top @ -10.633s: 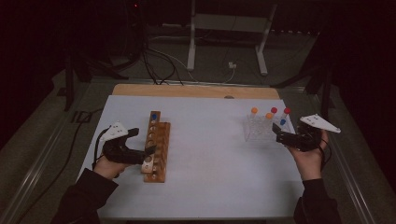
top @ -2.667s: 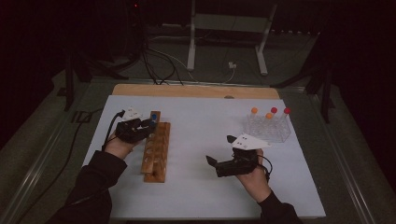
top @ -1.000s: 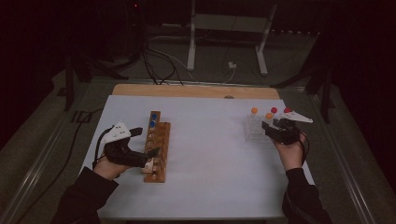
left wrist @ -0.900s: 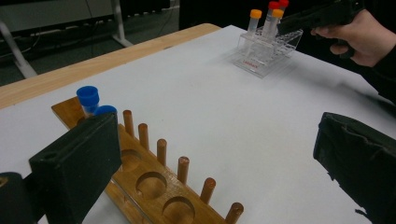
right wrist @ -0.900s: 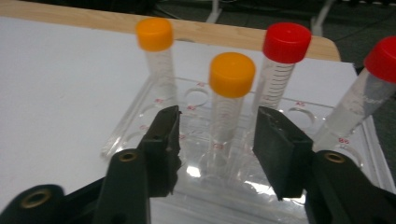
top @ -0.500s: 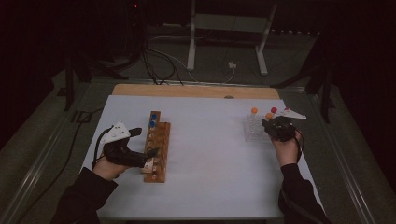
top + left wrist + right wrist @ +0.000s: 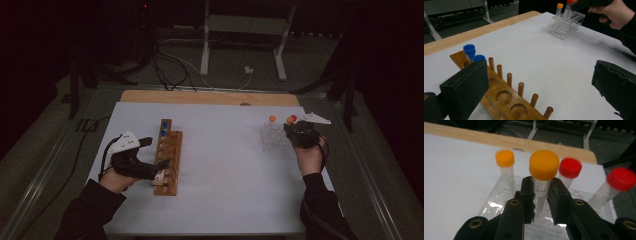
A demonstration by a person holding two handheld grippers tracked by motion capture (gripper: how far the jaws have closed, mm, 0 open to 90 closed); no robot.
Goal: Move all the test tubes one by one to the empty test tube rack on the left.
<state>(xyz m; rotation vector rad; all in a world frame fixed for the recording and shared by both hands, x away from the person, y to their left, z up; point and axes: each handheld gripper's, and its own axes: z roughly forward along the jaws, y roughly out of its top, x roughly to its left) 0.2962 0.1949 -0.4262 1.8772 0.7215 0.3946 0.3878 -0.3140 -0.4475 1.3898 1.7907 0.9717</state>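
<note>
High view: left tool at the wooden rack; right tool at the clear rack, far right of the worktop.
Left gripper view: jaws spread wide, nothing between; two blue-capped tubes stand in the wooden rack's end.
Right gripper view: jaws just closed, pinching the orange-capped tube below its cap, above the clear rack.

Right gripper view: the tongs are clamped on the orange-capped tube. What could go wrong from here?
1. The right tongs hold the orange-capped tube just under its cap; it may slip or swing.
2. Red-capped tubes stand close and could be knocked over.
3. The light clear rack may lift or slide.
</note>
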